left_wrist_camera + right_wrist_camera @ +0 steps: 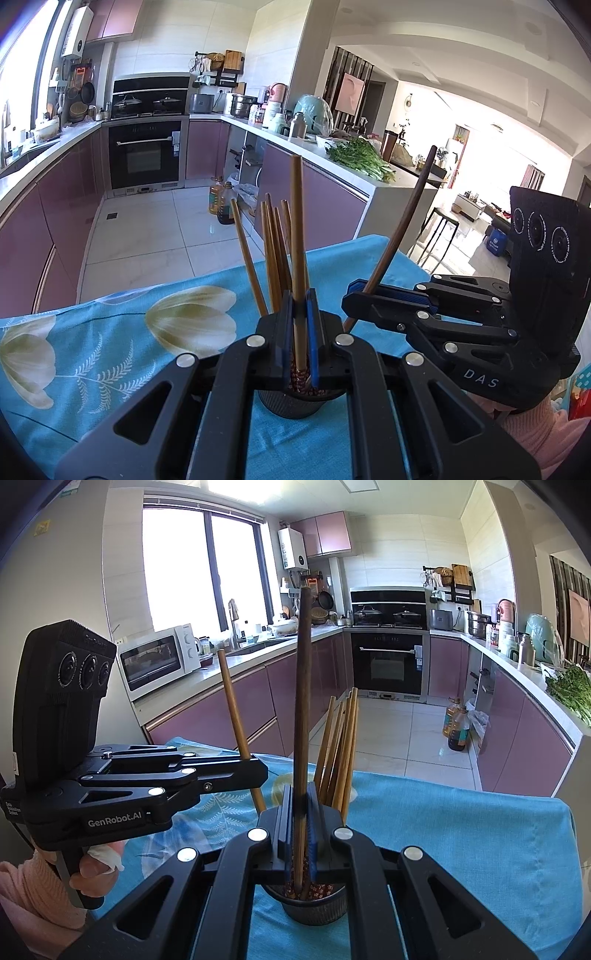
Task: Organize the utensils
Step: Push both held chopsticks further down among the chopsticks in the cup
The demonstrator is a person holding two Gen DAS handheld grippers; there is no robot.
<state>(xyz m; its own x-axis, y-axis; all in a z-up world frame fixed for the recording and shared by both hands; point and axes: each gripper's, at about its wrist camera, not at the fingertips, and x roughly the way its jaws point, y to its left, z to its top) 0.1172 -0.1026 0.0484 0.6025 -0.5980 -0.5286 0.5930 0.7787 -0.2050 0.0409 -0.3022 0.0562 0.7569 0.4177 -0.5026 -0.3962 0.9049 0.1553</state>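
A dark cup (291, 404) stands on the blue flowered cloth (110, 350) with several wooden chopsticks (275, 254) upright in it. My left gripper (298, 297) is shut on a light wooden chopstick (295, 221), which stands upright with its lower end in the cup. To its right, my right gripper (356, 293) is shut on a dark brown chopstick (402, 229) that leans right. In the right wrist view, the right gripper (301, 790) clamps the dark chopstick (303, 686) over the cup (314, 908). The left gripper (258, 770) holds the light chopstick (231, 701) to the left.
The clothed table ends just beyond the cup at its far edge (443, 779), with tiled floor behind. Purple kitchen cabinets (240, 709), an oven (386, 664) and a microwave (159, 659) stand farther back. A hand in a pink sleeve (33, 890) holds the left gripper's handle.
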